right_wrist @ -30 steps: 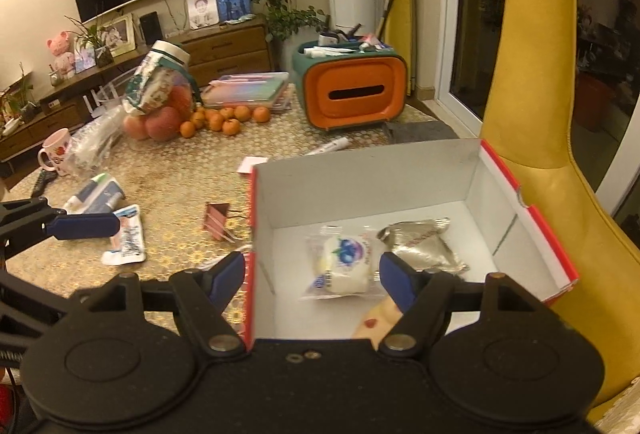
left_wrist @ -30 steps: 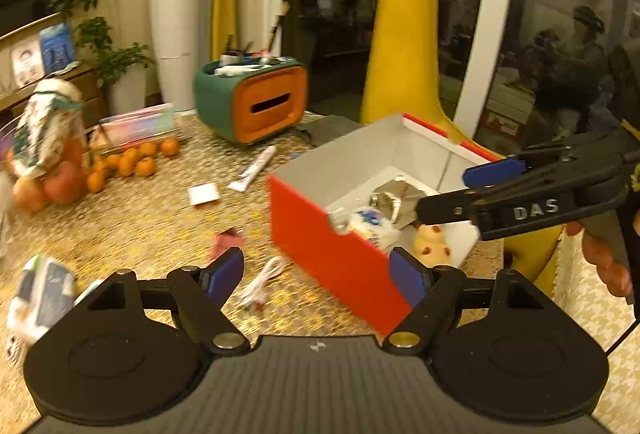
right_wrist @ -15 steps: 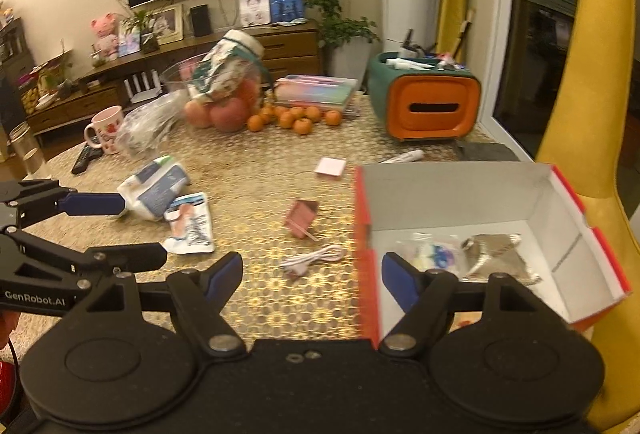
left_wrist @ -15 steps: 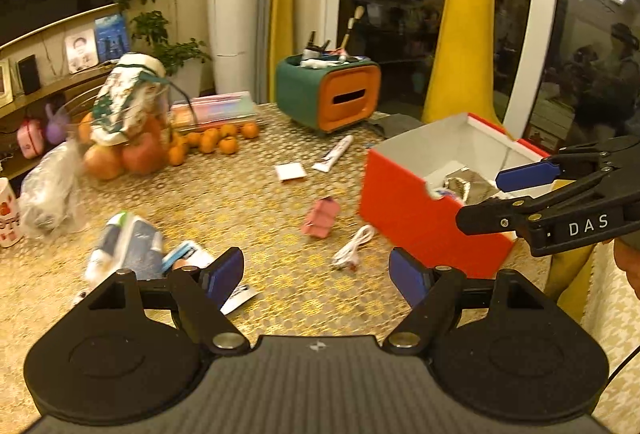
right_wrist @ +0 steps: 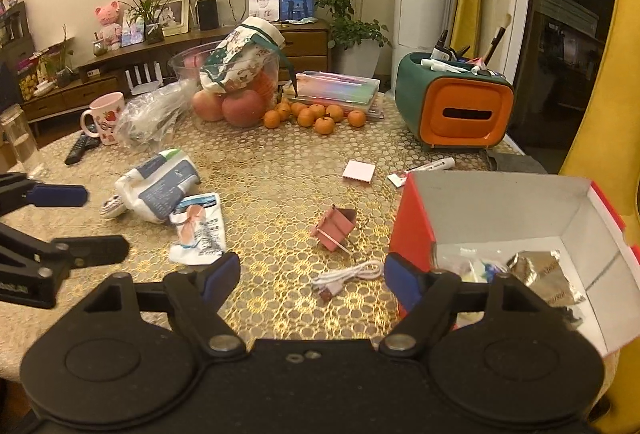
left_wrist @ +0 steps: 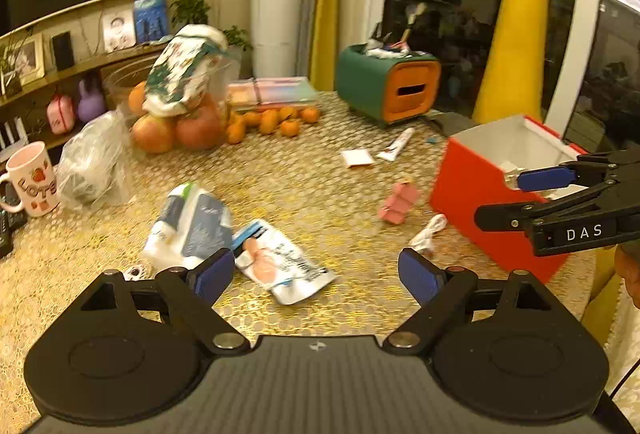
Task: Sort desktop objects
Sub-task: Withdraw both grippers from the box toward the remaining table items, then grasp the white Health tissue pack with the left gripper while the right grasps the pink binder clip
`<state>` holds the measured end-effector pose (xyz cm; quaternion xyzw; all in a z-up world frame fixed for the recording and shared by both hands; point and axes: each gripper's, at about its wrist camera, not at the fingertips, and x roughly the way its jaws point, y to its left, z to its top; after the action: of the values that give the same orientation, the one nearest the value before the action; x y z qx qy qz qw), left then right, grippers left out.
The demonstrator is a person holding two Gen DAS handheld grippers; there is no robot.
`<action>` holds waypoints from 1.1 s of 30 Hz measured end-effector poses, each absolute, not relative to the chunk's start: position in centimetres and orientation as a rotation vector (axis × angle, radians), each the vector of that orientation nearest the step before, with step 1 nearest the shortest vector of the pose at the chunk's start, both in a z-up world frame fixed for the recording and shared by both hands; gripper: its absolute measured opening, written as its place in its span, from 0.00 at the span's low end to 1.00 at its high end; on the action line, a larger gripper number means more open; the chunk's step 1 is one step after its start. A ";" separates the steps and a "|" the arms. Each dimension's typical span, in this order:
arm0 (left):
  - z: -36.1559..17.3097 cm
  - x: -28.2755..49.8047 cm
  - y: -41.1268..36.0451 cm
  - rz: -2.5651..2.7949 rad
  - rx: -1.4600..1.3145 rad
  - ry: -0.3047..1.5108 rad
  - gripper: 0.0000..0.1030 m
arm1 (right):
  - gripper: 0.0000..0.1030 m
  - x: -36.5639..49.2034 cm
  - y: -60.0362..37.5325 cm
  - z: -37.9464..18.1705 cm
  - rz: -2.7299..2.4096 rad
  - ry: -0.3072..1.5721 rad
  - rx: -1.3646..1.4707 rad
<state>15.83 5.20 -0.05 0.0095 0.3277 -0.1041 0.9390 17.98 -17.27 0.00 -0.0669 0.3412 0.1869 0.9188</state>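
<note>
both pairs of fingers stood apart and empty, the left gripper (left_wrist: 316, 272) over the gold-patterned table (right_wrist: 280, 194) and the right gripper (right_wrist: 312, 274) beside the red box (right_wrist: 412, 218). left of that box lay a white cable (right_wrist: 346, 276), a pink clip (right_wrist: 336, 228) and a white pouch (right_wrist: 198, 228); behind it stood a green-and-orange organizer (right_wrist: 456, 102).

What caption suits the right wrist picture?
Open right claw above a white cable, beside the red cardboard box.

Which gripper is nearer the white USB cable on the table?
Right. The right gripper hovers open almost directly over the white cable, beside the red box. The left gripper is open over the flat pouch, further left.
</note>
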 end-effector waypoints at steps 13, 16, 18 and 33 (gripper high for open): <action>-2.8 21.4 9.9 -0.123 0.002 0.694 1.00 | 0.78 23.1 -14.4 -4.7 0.333 0.722 -0.164; -3.3 22.7 10.6 -0.110 0.017 0.702 1.00 | 0.78 24.6 -14.2 -5.6 0.320 0.734 -0.161; -3.7 23.7 11.2 -0.103 0.016 0.713 1.00 | 0.78 25.5 -14.0 -6.2 0.316 0.743 -0.157; -6.8 31.2 12.4 -0.110 0.082 0.892 1.00 | 0.78 29.3 -12.2 -9.4 0.283 0.773 -0.166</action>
<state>31.19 12.39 -6.81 0.0396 0.4310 -0.0533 0.8999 29.33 -12.23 -9.43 -0.0804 0.3751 0.1374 0.9132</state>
